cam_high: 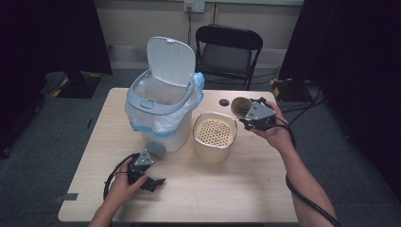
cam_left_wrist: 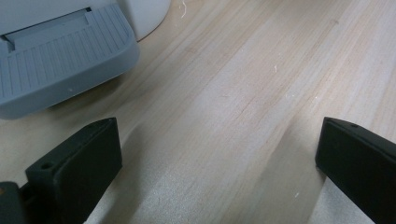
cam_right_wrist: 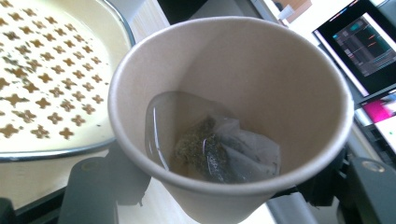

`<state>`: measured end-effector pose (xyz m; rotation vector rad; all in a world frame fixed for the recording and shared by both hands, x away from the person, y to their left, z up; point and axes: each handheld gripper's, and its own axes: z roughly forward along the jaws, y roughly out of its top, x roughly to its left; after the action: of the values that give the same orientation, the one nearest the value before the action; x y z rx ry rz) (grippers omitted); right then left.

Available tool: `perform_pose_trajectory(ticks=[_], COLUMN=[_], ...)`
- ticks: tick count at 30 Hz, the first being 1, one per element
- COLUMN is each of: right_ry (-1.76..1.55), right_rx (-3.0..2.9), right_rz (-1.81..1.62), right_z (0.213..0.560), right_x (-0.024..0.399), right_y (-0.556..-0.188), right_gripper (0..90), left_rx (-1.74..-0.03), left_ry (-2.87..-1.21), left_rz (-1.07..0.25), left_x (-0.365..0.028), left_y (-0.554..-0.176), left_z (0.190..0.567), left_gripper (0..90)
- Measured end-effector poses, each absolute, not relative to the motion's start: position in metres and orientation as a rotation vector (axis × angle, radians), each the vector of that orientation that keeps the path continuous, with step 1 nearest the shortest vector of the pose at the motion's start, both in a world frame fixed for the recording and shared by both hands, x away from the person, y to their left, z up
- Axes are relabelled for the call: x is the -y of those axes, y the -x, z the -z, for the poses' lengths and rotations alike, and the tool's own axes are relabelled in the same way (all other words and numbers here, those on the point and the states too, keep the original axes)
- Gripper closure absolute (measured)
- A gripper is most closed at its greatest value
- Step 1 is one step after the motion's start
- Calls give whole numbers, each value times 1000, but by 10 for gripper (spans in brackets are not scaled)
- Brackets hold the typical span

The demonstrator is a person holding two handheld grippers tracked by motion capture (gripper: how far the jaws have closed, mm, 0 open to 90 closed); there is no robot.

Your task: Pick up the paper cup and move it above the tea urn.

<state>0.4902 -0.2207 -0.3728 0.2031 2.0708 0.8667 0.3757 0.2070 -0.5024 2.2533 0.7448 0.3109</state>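
Paper cup [cam_right_wrist: 229,116], pinched tilted in the right gripper [cam_high: 257,116] beside the strainer container [cam_high: 215,135], holds a wet teabag [cam_right_wrist: 219,149]; squeezing harder could buckle it and spill. Left gripper [cam_high: 146,177] rests spread on the table [cam_high: 236,189].

Even overhead light falls on the pale tabletop [cam_high: 227,189], the room around it dim. Soft shadows spread under the left gripper's jaws. Screens [cam_right_wrist: 369,46] behind the paper cup [cam_right_wrist: 229,116] glare, probably overexposed and blurred.
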Motion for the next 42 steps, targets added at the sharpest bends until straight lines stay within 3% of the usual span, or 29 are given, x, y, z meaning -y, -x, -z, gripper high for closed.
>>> perform_pose_trajectory(ticks=[26, 42], right_ry=[32, 227], right_rx=[-2016, -1920], right_rz=[-670, -364], right_z=[359, 357], right_x=[203, 183], right_y=[-477, -475], right_gripper=[324, 329], left_rx=[-747, -746], left_ry=[-2250, -2251], left_rz=[-311, -311], left_x=[-207, -207], left_y=[-376, -376], left_z=[502, 502], left_gripper=[0, 0])
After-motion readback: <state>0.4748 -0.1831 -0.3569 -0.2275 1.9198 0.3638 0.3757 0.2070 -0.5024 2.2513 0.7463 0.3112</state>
